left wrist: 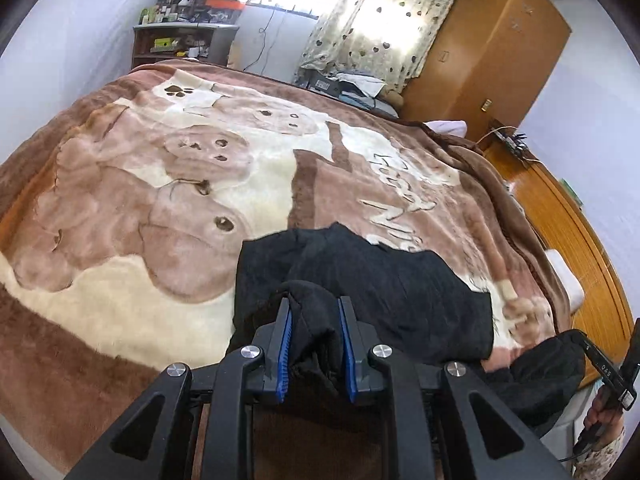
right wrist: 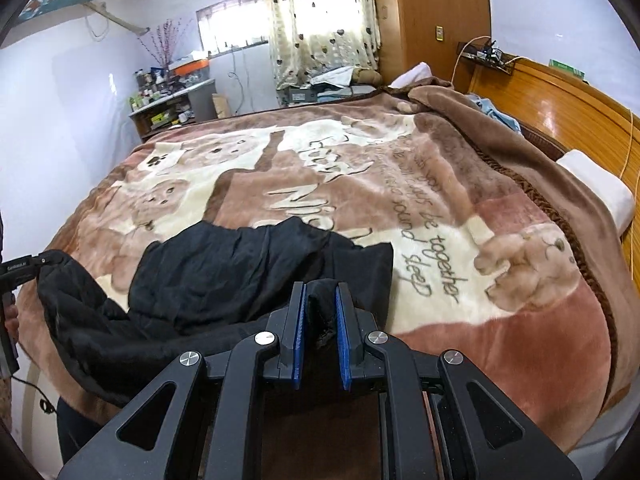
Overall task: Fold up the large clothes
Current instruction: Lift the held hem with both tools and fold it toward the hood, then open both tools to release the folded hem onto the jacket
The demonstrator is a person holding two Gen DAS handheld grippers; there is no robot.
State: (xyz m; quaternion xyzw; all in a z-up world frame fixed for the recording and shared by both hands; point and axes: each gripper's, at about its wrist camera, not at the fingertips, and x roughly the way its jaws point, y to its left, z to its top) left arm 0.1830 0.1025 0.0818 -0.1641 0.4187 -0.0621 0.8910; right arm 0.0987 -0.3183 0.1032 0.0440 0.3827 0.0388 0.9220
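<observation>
A large black garment (left wrist: 380, 280) lies bunched near the front edge of a bed covered by a brown and cream bear-print blanket (left wrist: 160, 200). My left gripper (left wrist: 314, 304) is shut on a thick fold of the black cloth, which bulges between its blue pads. In the right wrist view the same black garment (right wrist: 224, 272) spreads to the left, and my right gripper (right wrist: 321, 292) is shut on another edge of it. Each view shows the other gripper at its side edge, holding the cloth: the right one (left wrist: 608, 376) and the left one (right wrist: 16, 276).
A wooden headboard (right wrist: 560, 96) and a white pillow (right wrist: 600, 188) line the bed's right side. A wooden wardrobe (left wrist: 488, 48), a patterned curtain (left wrist: 380, 20) and a cluttered shelf unit (left wrist: 180, 40) stand beyond the far edge. The blanket (right wrist: 460, 184) stretches far ahead of the garment.
</observation>
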